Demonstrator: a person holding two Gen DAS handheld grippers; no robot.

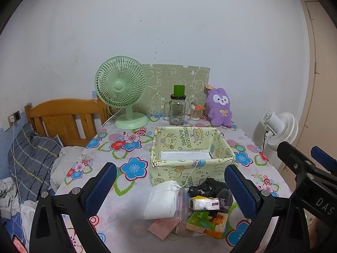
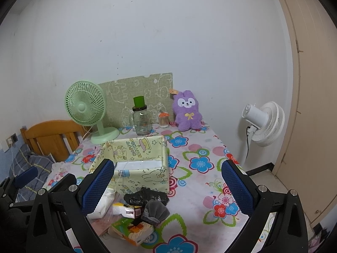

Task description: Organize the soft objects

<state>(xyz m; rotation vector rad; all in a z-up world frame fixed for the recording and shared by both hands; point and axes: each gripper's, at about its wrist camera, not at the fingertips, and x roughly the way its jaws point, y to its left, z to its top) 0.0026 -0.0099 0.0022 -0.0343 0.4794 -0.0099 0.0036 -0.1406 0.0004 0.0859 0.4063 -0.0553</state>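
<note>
A yellow cartoon-print fabric box (image 1: pixel 190 164) (image 2: pixel 134 168) stands open on the flowered table. In front of it lies a pile: a white folded cloth (image 1: pixel 163 200) (image 2: pixel 103 204), a black plastic bag (image 1: pixel 205 187) (image 2: pixel 147 196), a grey velvet pouch (image 1: pixel 225 199) (image 2: pixel 154 210), a small white-and-yellow packet (image 1: pixel 205 203) (image 2: pixel 126 209), a green-orange tissue pack (image 1: pixel 208 221) (image 2: pixel 132 229) and a clear zip bag (image 1: pixel 181 206). My left gripper (image 1: pixel 170 191) hangs open just above the pile. My right gripper (image 2: pixel 168 189) is open too, to the pile's right. Both hold nothing.
At the table's back stand a green desk fan (image 1: pixel 122 92) (image 2: pixel 88 109), a glass jar with a green cup on it (image 1: pixel 178 107) (image 2: pixel 141 118), a cotton-swab holder (image 1: pixel 197 111) and a purple plush rabbit (image 1: pixel 219 107) (image 2: pixel 187 111). A bed (image 1: pixel 33 158) lies left, a white floor fan (image 1: pixel 280 128) (image 2: pixel 263 124) right.
</note>
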